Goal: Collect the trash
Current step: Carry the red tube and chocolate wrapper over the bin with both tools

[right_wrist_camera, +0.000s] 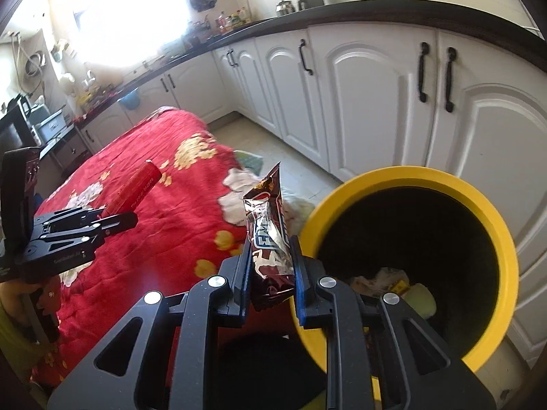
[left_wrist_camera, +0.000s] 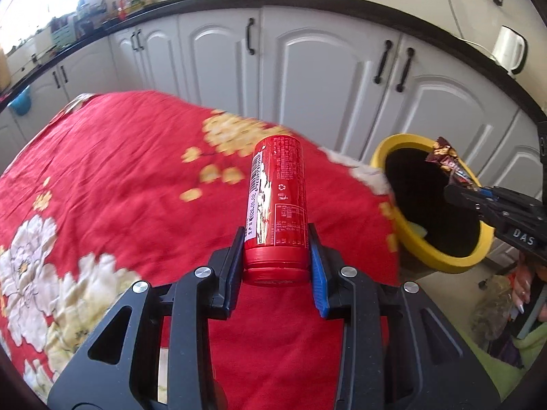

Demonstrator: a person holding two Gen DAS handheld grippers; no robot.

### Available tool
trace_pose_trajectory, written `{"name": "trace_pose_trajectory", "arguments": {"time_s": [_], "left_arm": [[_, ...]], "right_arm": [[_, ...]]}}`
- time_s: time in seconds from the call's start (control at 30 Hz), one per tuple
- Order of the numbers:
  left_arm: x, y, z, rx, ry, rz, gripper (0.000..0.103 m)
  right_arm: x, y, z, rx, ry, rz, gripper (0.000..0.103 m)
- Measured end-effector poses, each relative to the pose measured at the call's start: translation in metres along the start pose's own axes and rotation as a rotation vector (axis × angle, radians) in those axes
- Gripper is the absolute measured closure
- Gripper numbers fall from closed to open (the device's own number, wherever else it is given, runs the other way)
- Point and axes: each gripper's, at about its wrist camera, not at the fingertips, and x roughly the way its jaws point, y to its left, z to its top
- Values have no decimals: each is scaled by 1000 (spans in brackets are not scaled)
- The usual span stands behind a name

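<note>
Overexposed window (right_wrist_camera: 112, 17) hides detail; bin (right_wrist_camera: 478, 184) contents dim, indistinct.

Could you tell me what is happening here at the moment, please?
A person is clearing trash with two handheld grippers. The left gripper is shut on a red can above the red floral cloth. The right gripper is shut on a crumpled snack wrapper beside the rim of the yellow bin, which already holds some rubbish.
</note>
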Motion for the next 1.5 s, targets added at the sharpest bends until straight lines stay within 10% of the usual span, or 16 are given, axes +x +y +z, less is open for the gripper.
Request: {"name": "trace_pose_trajectory", "arguments": {"time_s": [1.5], "left_arm": [[33, -170, 39, 146, -12, -225, 77]], "right_arm": [[-43, -120, -45, 184, -5, -155, 84]]}}
